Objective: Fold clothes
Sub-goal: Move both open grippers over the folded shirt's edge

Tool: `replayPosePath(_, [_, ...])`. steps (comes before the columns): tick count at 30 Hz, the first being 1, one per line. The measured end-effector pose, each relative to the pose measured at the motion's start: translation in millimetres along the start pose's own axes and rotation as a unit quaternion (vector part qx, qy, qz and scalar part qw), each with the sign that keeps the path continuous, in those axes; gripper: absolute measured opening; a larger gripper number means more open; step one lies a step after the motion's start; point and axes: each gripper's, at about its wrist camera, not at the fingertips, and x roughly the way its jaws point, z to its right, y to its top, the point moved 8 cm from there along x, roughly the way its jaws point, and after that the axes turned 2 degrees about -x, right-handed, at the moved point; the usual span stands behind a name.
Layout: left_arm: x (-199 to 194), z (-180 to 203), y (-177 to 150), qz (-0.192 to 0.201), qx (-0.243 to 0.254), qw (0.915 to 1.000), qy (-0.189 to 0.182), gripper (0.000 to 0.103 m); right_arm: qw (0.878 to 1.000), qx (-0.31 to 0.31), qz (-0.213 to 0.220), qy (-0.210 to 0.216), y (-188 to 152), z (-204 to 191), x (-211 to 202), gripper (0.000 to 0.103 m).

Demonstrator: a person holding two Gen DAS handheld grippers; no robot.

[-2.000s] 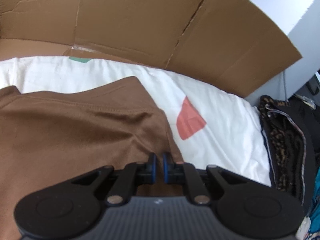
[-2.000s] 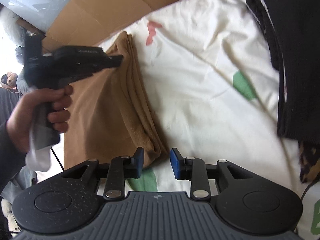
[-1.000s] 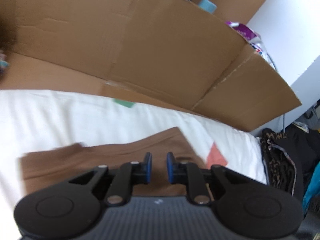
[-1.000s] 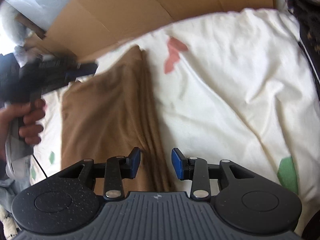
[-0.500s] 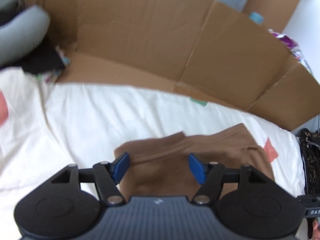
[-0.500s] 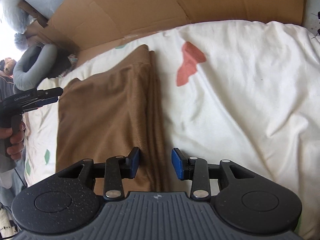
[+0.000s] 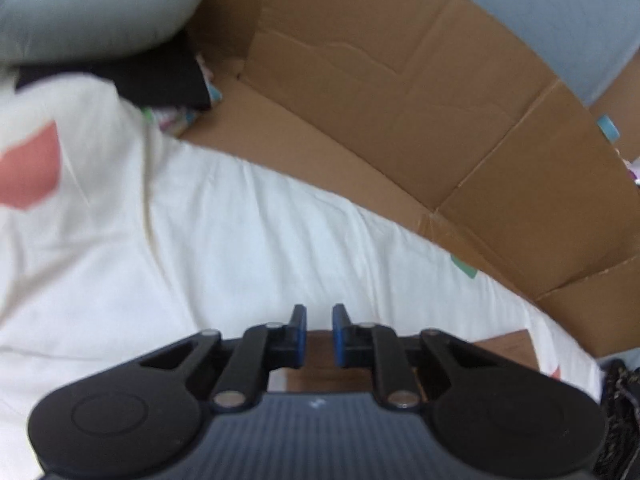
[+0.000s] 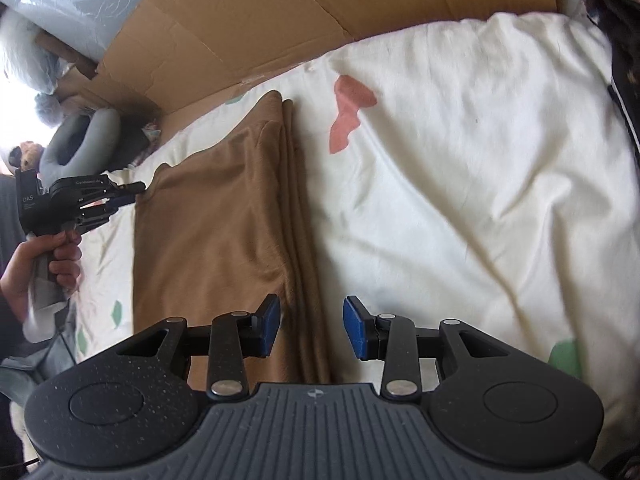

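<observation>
Soft daylight fills both views, bright and even, with no hard shadows. In the right wrist view the far left edge is blown out to white glare, suggesting a window there; the cream bedsheet (image 8: 460,184) shows only gentle grey shading in its creases. This view is sharp, down to dust specks on the right gripper (image 8: 311,326). The left wrist view is smeared by motion blur, worst at the upper left, where a grey cushion (image 7: 92,12) loses its outline. Fisheye distortion bends the cardboard (image 7: 420,120) edges and darkens the corners.
</observation>
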Motion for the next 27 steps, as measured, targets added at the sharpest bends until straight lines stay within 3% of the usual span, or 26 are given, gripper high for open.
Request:
replayPosePath(1, [-2.5,-0.1,-2.1,-0.003,0.006,1.0,0.0,0.02,1.0,-0.002,-0.003,0.0,-0.9,0.0,0.7,0.043])
replayPosePath(3, [-4.7,0.4,-10.3,-0.014,0.026,0.9996,-0.004,0.041,1.0,-0.008,-0.008,-0.003,-2.3,0.2,2.9,0.044])
replayPosePath(5, [-4.3,-0.8,-21.3,-0.029,0.044,0.9986,-0.004,0.051,1.0,-0.014,-0.014,-0.005,-3.7,0.3,5.1,0.045])
replayPosePath(10, [9.6,-7.0,-39.5,-0.053,0.043,0.9976,-0.015,0.051,0.999,-0.028,-0.029,-0.012,-7.2,0.9,10.5,0.044])
replayPosePath(13, [19.0,-5.2,-32.6,-0.05,0.036,0.9976,-0.031,0.035,0.999,-0.032,-0.037,-0.015,-9.1,1.4,13.6,0.045])
replayPosePath(18, [26.6,4.5,-20.6,-0.053,0.056,0.9962,-0.04,0.024,0.998,-0.028,-0.052,-0.02,-12.3,1.4,16.2,0.044])
replayPosePath(20, [20.1,4.5,-18.6,-0.049,0.049,0.9967,-0.041,0.026,0.997,-0.035,-0.059,-0.027,-15.1,-2.4,13.2,0.044])
replayPosePath(22, [10.4,-0.1,-20.1,-0.04,0.043,0.9977,-0.033,0.033,0.997,-0.048,-0.06,-0.031,-18.8,-6.3,6.5,0.045])
replayPosePath(24, [-2.3,-7.4,-27.6,-0.035,0.039,0.9983,-0.027,0.048,0.996,-0.058,-0.058,-0.035,-22.1,-9.2,-2.4,0.045])
replayPosePath(27, [-22.1,-18.2,-46.0,-0.045,0.032,0.9982,-0.023,0.049,0.996,-0.062,-0.053,-0.039,-26.3,-9.2,-14.8,0.045])
